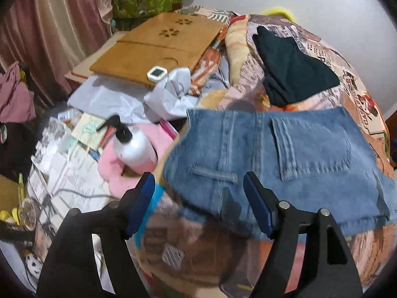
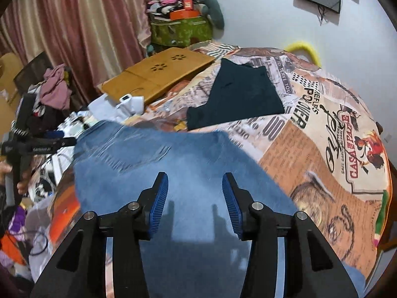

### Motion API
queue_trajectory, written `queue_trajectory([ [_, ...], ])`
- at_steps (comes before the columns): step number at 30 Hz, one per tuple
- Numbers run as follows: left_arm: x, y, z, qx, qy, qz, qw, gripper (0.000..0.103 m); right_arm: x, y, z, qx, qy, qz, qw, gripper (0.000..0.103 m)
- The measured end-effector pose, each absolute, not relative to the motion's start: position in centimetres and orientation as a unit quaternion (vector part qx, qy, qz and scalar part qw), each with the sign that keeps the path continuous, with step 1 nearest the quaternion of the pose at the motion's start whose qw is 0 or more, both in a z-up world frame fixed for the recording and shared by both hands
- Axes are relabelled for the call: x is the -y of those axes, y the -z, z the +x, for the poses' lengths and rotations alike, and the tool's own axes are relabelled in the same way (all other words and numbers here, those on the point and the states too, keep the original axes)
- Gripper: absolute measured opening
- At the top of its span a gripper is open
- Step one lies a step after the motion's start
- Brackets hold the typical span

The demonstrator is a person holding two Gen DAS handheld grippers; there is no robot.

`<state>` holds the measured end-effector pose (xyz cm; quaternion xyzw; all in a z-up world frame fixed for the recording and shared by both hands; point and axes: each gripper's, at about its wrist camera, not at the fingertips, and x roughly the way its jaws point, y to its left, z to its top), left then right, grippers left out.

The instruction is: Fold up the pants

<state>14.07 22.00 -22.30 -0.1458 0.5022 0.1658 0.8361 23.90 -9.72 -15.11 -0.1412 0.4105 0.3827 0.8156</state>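
A pair of blue denim shorts (image 1: 285,159) lies folded flat on the printed bedspread (image 1: 357,87), back pocket up. My left gripper (image 1: 198,186) hovers over the near left corner of the denim, open, with nothing between its blue pads. In the right wrist view the same shorts (image 2: 173,173) spread under my right gripper (image 2: 195,186), which is open above the fabric and casts finger shadows on it. The left gripper (image 2: 62,142) shows at the far left of that view, held by a hand.
A folded dark garment (image 1: 295,72) lies farther back on the bedspread (image 2: 335,136). A wooden lap desk (image 1: 158,47), crumpled white paper (image 1: 171,96), a white pump bottle (image 1: 134,146) on pink cloth and assorted clutter fill the left side. Curtains (image 2: 74,24) hang behind.
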Motion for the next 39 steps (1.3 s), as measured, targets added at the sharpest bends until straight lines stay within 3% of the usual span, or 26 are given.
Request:
queue_trajectory([
  [11, -21.4, 25.7, 12.6, -0.542, -0.128, -0.275, 0.783, 0.074, 12.0, 18.5, 19.2, -0.431, -0.387, -0.161, 0.799, 0.047],
  [18, -21.3, 27.2, 14.5, -0.544, -0.106, -0.322, 0.767, 0.073, 15.0, 19.4, 19.5, -0.459, -0.365, -0.107, 0.803, 0.051],
  [21, -20.7, 27.0, 15.3, -0.538, -0.113, -0.301, 0.779, 0.065, 16.2, 19.5, 19.2, -0.467, -0.355, -0.089, 0.805, 0.051],
  [24, -19.8, 26.0, 15.9, -0.53, -0.137, -0.239, 0.802, 0.042, 17.3, 19.4, 18.9, -0.475, -0.347, -0.077, 0.805, 0.051],
  [29, -17.6, 23.0, 15.4, -0.483, -0.162, -0.13, 0.851, 0.022, 17.2, 19.1, 17.9, -0.472, -0.358, -0.083, 0.801, 0.051],
  [30, -16.9, 21.9, 15.1, -0.469, -0.175, -0.099, 0.86, 0.011, 16.9, 19.1, 17.7, -0.47, -0.363, -0.087, 0.8, 0.051],
  [34, -16.4, 19.2, 14.3, -0.431, -0.177, -0.065, 0.882, 0.011, 15.1, 19.2, 17.1, -0.46, -0.385, -0.112, 0.792, 0.05],
  [36, -16.4, 18.3, 13.8, -0.42, -0.174, -0.063, 0.889, 0.011, 14.1, 19.2, 16.9, -0.45, -0.392, -0.124, 0.792, 0.044],
  [38, -16.6, 17.9, 13.6, -0.419, -0.169, -0.068, 0.89, 0.011, 13.6, 19.4, 17.0, -0.446, -0.393, -0.13, 0.794, 0.026],
  [39, -16.8, 18.0, 13.4, -0.422, -0.165, -0.073, 0.888, 0.011, 13.4, 19.4, 17.1, -0.443, -0.392, -0.128, 0.796, 0.024],
])
